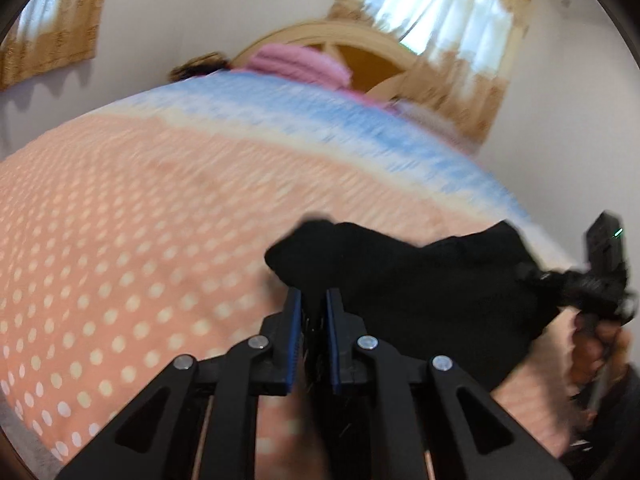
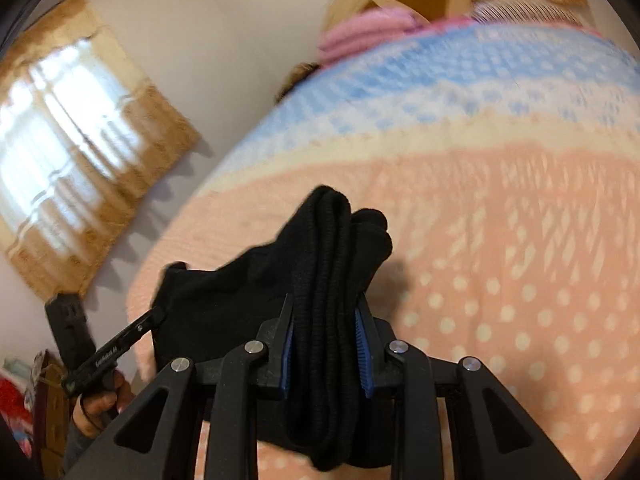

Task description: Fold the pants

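The black pants (image 1: 420,280) hang bunched between my two grippers, above the bed. My left gripper (image 1: 314,300) is shut on one end of the black fabric. My right gripper (image 2: 326,312) is shut on a thick ribbed bundle of the pants (image 2: 332,280), which sticks out past the fingertips. The right gripper also shows at the right edge of the left wrist view (image 1: 600,280), and the left gripper shows at the lower left of the right wrist view (image 2: 120,348). Both views are blurred by motion.
The bed (image 1: 140,220) has a peach polka-dot cover with cream and blue bands. A pink folded blanket (image 1: 296,60) and a wooden headboard (image 1: 360,40) are at the far end. Curtained windows (image 2: 72,128) are on the walls.
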`<action>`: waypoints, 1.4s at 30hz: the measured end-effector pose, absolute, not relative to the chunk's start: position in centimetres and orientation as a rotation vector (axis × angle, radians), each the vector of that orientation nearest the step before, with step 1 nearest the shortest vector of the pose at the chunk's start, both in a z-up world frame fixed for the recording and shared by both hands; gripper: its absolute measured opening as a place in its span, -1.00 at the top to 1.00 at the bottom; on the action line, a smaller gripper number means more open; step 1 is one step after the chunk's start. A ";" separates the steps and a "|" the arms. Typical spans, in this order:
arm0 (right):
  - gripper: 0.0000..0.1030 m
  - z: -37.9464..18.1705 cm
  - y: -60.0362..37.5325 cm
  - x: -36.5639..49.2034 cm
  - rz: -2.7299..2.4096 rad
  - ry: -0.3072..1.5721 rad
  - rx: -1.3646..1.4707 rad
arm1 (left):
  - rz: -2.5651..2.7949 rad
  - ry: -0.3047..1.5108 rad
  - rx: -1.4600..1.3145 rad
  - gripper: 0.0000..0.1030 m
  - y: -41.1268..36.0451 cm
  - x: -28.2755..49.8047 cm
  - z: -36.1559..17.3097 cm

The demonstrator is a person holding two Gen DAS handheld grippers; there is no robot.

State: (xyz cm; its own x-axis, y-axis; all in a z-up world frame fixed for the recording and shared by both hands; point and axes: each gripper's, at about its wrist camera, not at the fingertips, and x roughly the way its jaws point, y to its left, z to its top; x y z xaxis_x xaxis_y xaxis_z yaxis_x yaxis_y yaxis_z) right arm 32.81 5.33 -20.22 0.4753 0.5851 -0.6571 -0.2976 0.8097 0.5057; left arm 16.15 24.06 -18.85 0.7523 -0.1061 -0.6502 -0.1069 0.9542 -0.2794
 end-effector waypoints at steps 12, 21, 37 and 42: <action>-0.04 -21.7 0.7 32.3 0.529 0.931 0.447 | 0.045 0.713 -0.335 0.19 24.4 15.4 -19.9; -0.15 -20.8 -4.7 30.0 0.400 0.886 0.554 | 0.120 0.711 -0.213 -0.31 22.1 13.0 -17.0; -0.24 -14.8 -4.2 18.2 0.309 0.760 0.259 | 0.032 0.596 -0.139 -0.51 16.9 8.7 -11.1; -0.24 -12.3 -2.1 14.7 0.346 0.697 0.159 | 0.013 0.564 -0.153 -0.51 16.4 7.5 -10.0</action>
